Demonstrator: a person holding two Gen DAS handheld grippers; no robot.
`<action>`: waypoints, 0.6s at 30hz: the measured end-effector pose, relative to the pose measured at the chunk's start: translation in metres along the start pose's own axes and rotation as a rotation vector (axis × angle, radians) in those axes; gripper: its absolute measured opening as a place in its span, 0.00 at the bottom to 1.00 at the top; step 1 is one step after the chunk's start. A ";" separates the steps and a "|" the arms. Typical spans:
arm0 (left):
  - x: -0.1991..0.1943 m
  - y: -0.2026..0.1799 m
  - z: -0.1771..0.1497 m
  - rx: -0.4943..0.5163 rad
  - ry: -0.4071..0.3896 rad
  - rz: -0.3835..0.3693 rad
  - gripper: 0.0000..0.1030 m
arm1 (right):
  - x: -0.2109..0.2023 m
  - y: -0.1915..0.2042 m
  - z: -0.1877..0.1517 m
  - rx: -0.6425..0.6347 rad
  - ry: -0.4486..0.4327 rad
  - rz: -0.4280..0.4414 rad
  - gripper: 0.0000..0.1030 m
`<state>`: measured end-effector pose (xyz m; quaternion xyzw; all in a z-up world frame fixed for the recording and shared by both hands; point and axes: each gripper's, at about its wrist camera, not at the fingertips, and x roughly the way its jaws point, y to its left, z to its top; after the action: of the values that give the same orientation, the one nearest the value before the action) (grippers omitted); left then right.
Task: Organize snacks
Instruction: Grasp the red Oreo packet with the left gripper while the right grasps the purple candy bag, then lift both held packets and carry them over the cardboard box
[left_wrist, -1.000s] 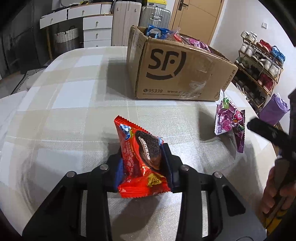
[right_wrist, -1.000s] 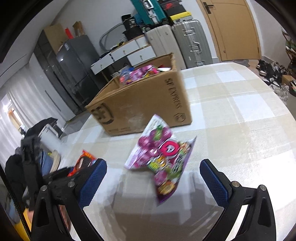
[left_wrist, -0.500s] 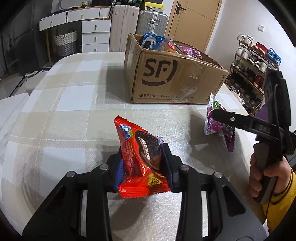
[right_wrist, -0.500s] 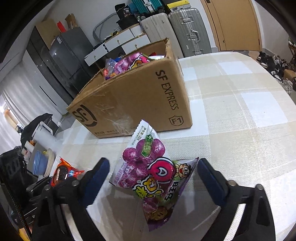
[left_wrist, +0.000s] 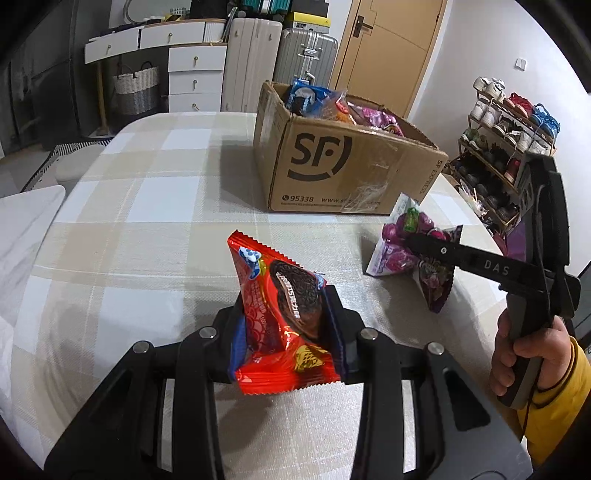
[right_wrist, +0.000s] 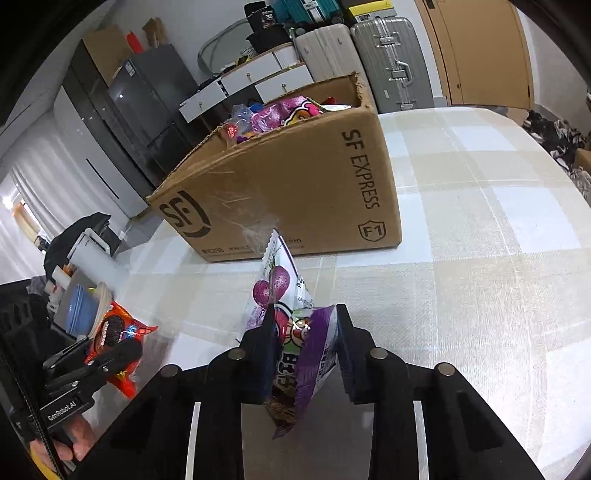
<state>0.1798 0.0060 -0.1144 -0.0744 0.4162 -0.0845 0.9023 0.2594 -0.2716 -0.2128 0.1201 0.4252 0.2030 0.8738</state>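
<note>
My left gripper (left_wrist: 286, 325) is shut on a red cookie packet (left_wrist: 284, 317), held upright above the checked tablecloth. That red cookie packet (right_wrist: 118, 339) also shows at the lower left of the right wrist view, in the left gripper (right_wrist: 107, 354). A purple candy bag (right_wrist: 295, 347) is pinched between the blue pads of my right gripper (right_wrist: 304, 354), which is shut on it. From the left wrist view the purple candy bag (left_wrist: 402, 243) sits on the table with the right gripper (left_wrist: 424, 245) clamped across it. Behind stands an open cardboard box (left_wrist: 347, 170) full of snacks.
The cardboard box (right_wrist: 295, 192) sits at the table's far side. A shoe rack (left_wrist: 506, 144) stands to the right, suitcases (left_wrist: 280, 70) and white drawers (left_wrist: 192, 74) at the back. A hand in a yellow sleeve (left_wrist: 524, 354) grips the right tool's handle.
The right gripper came up to the purple bag and closed from wide open onto it, crumpling it. The left gripper kept its hold on the red packet and rose slightly.
</note>
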 end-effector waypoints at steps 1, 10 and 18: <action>-0.004 -0.001 0.000 0.002 -0.005 -0.001 0.32 | -0.001 0.000 -0.001 0.000 -0.001 0.001 0.28; -0.041 -0.008 -0.007 0.015 -0.050 -0.001 0.32 | -0.025 0.004 -0.010 0.028 -0.040 0.048 0.27; -0.091 -0.022 -0.008 0.032 -0.115 0.010 0.32 | -0.098 0.036 -0.009 -0.033 -0.165 0.093 0.27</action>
<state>0.1135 0.0030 -0.0482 -0.0628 0.3626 -0.0821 0.9262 0.1888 -0.2843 -0.1363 0.1415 0.3426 0.2397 0.8973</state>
